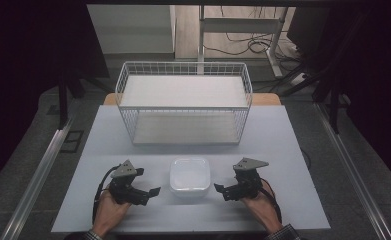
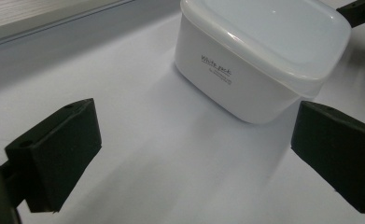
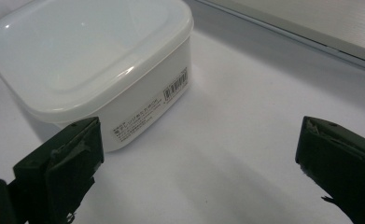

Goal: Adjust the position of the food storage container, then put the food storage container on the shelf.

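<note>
A dim room with cables on the floor surrounds a pale bench (image 1: pixel 283 150), and a white wire basket (image 1: pixel 183 102) stands at its far side. Near the front edge sits a white lidded box (image 1: pixel 189 177), upright with its lid on, well short of the basket and between the two hands. The left tool (image 1: pixel 155 191) and the right tool (image 1: pixel 218 188) each point inward at the box from either side, both released with jaws wide apart and nothing between them.

The box looks close to square with rounded corners, so it has no clear long axis; its printed side (image 2: pixel 216 70) faces the left tool and its barcode label (image 3: pixel 175 87) faces the right one.

The risk I see is a slip: the walls are smooth and taper downward, so a pinch from one side could push the box across the bench or tip it. Squeezing at the lid rim could pop the lid loose.
</note>
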Demonstrator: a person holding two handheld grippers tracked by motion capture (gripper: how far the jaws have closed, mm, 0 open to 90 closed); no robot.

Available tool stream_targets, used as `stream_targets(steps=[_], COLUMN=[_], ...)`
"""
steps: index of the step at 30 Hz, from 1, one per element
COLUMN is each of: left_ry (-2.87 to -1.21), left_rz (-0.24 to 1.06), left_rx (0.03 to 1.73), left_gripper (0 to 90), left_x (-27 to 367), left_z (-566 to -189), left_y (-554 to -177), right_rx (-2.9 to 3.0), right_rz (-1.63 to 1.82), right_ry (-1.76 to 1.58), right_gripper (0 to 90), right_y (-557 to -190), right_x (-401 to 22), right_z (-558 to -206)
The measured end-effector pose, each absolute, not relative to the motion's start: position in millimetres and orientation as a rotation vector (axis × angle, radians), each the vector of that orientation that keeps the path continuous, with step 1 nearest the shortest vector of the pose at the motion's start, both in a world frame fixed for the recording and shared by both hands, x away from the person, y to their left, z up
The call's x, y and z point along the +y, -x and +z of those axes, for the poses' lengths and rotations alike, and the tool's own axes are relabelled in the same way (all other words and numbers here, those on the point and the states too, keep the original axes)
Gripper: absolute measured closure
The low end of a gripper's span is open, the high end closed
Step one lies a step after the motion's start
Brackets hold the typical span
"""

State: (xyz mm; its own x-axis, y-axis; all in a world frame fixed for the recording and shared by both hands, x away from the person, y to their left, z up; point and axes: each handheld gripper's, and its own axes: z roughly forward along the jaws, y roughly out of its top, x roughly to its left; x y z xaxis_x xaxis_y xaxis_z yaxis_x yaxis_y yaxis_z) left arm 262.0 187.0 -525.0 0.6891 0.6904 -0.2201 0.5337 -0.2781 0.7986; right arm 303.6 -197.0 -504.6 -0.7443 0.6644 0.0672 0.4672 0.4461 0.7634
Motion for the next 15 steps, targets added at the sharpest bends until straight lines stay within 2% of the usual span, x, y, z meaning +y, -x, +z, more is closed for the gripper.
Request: stream_targets(steps=[15], left_ry=[-1.950], left_rz=[0.169], left_rx=[0.969], left_gripper=[3.3], left_x=[182.8], left_z=[-520.9], left_y=[-265.0], right_rx=[2.470], right_rz=[1.218], right_ry=[-0.996], right_gripper=[1.0], right_y=[-306.3], right_x=[-194.4], right_z=[-496.9])
